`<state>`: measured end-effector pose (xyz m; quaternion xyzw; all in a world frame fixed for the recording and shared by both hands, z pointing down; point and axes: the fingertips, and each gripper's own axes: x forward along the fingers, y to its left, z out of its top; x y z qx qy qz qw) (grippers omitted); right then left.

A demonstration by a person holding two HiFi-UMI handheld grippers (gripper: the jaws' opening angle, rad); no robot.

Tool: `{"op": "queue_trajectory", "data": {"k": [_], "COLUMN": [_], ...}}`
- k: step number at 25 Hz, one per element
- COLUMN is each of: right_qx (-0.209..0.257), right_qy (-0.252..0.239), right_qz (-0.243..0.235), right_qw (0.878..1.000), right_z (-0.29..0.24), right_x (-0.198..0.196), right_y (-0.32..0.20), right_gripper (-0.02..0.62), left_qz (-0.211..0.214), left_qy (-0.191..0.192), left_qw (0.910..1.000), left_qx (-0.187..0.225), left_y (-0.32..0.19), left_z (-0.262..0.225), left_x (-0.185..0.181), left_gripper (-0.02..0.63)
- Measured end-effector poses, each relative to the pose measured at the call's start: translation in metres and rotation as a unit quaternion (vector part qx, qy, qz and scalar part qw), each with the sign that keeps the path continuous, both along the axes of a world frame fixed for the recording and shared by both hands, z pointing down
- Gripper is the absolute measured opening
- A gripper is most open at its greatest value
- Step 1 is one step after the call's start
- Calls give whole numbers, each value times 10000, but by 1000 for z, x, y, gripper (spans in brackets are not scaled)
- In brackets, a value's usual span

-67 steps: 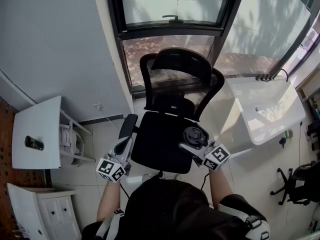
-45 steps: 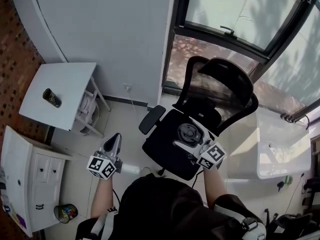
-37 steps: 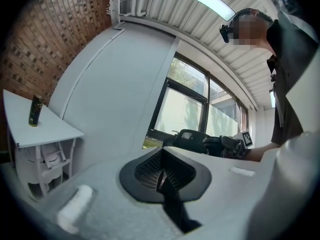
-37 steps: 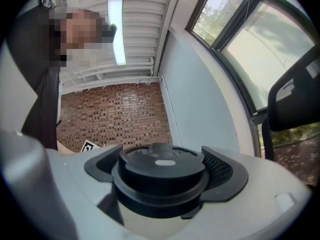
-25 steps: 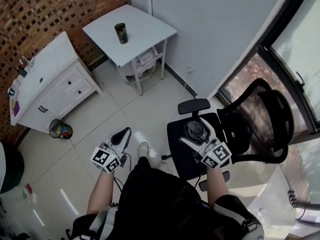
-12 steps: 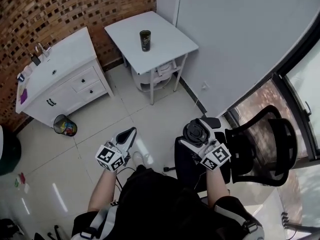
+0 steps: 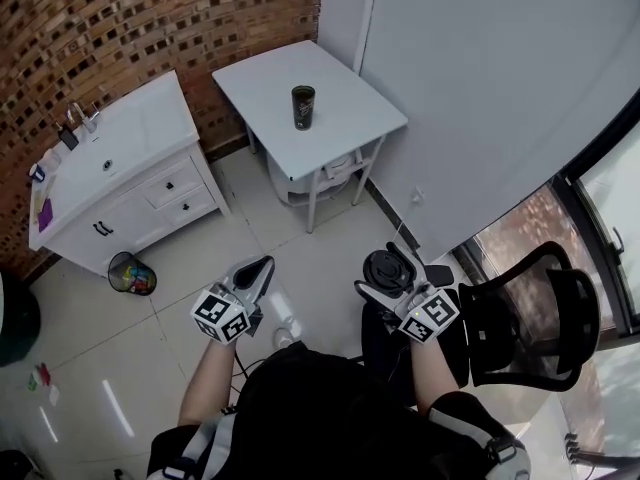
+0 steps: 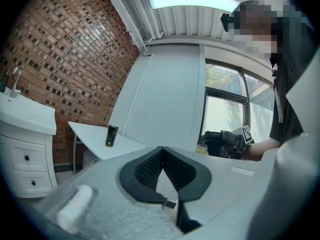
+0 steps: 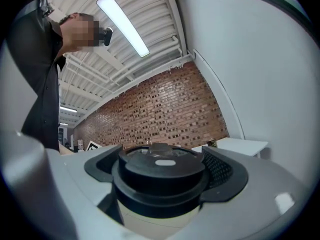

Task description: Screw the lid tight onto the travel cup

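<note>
Turned from the chair (image 7: pixel 520 318): cup (image 7: pixel 303 107) on the far counter (image 7: pixel 345 123) now ahead. Right hand-held gripper (image 7: pixel 389 272) carries the lid (image 7: pixel 383 265), left hand-held gripper (image 7: pixel 255 271) pinched shut, empty; next, I'd say, approach and seat it.

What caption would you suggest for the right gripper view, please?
Right claw clamped on the black lid, with a brick wall and a white table beyond.

The person wears a black top (image 7: pixel 320 418), with a grey-white band (image 7: pixel 190 456) near each elbow. The left gripper (image 7: pixel 260 265) and right gripper (image 7: pixel 388 268) look alike — pale grey shells, black ribbed pads (image 8: pixel 147 168), a white cube (image 7: pixel 221 315) with black square markers.
</note>
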<state>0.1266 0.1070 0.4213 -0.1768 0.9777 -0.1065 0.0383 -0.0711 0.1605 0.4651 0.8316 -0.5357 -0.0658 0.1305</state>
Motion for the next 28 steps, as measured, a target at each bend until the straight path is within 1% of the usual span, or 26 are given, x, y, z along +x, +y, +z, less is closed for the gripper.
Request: {"op": "queue_trajectory", "data": {"k": [2, 4, 6, 7, 11, 13, 15, 17, 19, 23, 28], "right_qx": [8, 203, 407, 442, 217, 164, 263, 346, 314, 238, 82], "right_qy": [74, 329, 491, 466, 144, 225, 445, 561, 535, 548, 421], "right_qz": [-274, -506, -592, -597, -589, -702, -849, -895, -833, -724, -769], "right_qw": [9996, 9980, 9962, 9961, 9979, 9971, 9950, 9938, 9946, 9956, 9961], "right_z": [5, 10, 11, 9, 6, 11, 16, 15, 11, 8, 16], "right_x": [-27, -52, -74, -85, -120, -134, -145, -149, -146, -137, -139], "right_y": [-1, -1, -5, -6, -10, -3, 6, 8, 2, -11, -30], "right_gripper": [494, 494, 494, 494, 494, 494, 494, 494, 494, 494, 494], "left_qz": [-102, -190, -227, -257, -490, -556, -584, -612, -639, -601, -634], "left_qy": [-18, -62, -92, -109, -94, -42, -5, 31, 98, 150, 129], "left_qw": [9999, 9998, 9997, 9996, 9988, 9984, 9983, 9981, 9979, 9981, 9977], "left_qx": [2, 50, 87, 74, -26, -31, -41, -47, -24, 3, -193], "left_y": [-4, -4, -1, 2, 13, 17, 19, 17, 12, 3, -11], "left_z": [0, -3, -3, -1, 11, 13, 16, 18, 18, 17, 32], "left_x": [-21, -41, -62, -73, -115, -129, -140, -147, -148, -139, -136], "left_gripper": [2, 2, 2, 2, 2, 2, 2, 2, 2, 2, 2]}}
